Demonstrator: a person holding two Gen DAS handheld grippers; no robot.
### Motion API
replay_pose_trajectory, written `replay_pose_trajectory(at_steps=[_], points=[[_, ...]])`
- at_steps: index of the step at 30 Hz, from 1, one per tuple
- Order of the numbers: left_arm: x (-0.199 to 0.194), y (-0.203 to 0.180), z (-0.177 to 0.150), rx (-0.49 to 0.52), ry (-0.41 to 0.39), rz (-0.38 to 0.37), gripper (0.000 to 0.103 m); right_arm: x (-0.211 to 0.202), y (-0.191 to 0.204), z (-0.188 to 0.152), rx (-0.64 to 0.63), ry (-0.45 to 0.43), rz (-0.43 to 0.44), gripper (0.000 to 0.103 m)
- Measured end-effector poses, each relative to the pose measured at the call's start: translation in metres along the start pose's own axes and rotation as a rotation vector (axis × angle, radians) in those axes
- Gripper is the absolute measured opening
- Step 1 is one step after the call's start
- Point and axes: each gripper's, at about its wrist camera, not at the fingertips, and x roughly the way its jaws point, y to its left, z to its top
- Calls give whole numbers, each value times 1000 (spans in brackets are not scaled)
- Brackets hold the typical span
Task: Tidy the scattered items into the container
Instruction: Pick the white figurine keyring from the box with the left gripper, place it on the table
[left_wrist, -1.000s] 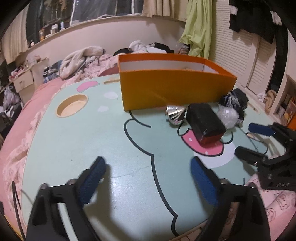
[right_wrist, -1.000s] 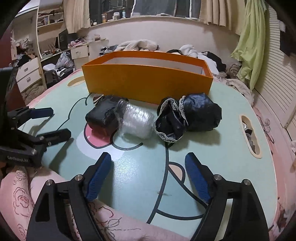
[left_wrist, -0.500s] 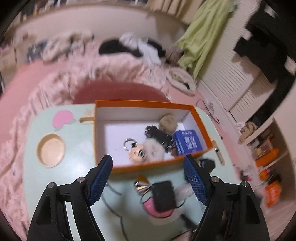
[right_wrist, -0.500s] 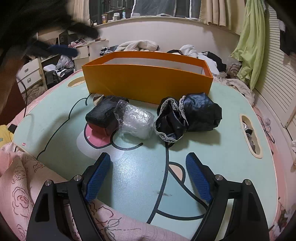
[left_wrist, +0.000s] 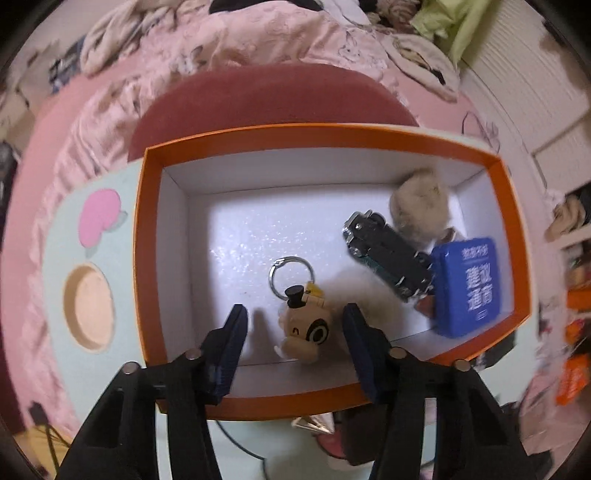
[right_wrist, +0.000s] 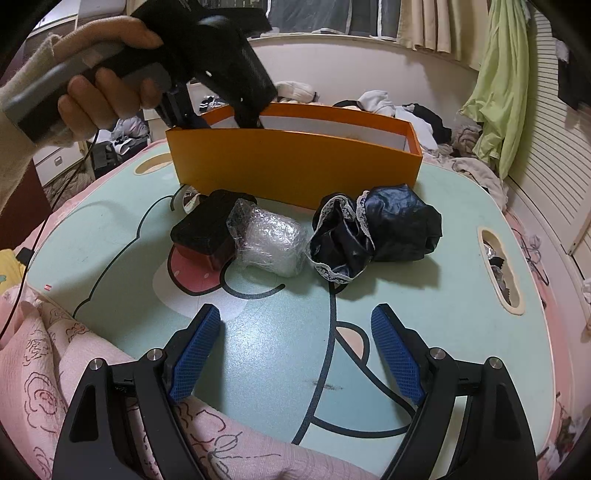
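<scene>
The left gripper (left_wrist: 293, 326) is held above the orange cardboard box (left_wrist: 147, 258), its fingers having just been closing, still apart, nothing pressed between them. A plush doll keyring (left_wrist: 304, 328) lies inside at 6 o'clock. On the mint-green tabletop (right_wrist: 424, 295), the right gripper (right_wrist: 295, 347) is held with fingers spread; the bubble-wrapped bundle (right_wrist: 271, 242) is seen at 12 o'clock.

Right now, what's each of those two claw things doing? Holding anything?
Left gripper: open over the orange box, jaws just been closing, nothing clamped; the doll keychain lies below them.
Right gripper: open, empty, above the table.
</scene>
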Motion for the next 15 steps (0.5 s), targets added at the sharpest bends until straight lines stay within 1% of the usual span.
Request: replay_pose_trajectory(at_steps=[1,2,4,5,7,9,11,13,14,15], points=[[1,-3,-1,30,11,-4,28,-4,-2,-2,1,-1,0,84],[1,-6,-3,56,13,6,28,-5,-2,-2,1,-1,0,84],[0,-12,-5,109,-9,56,27,-4,-2,-2,0,0,-2,84],[-1,-13,-6,121,-16,66,27,-3,-5,1,0,1,-1,84],[-3,-11,-7,112,-32,45,26,-3,-6,2,1,1,-1,84],[-6,-5,-8,87,-54,-15,26,-3,-6,3,1,1,0,85],[-16,1,-11,58,-111,-71,26,-4,-6,3,1,1,0,85],[-37,8,-18,28,-218,-62,26,-4,-7,2,1,1,-1,85],[-52,12,-25,16,-275,-73,26,-4,-7,3,1,1,0,85],[-67,16,-33,5,-332,-108,25,-4,-7,3,1,1,-1,85]])
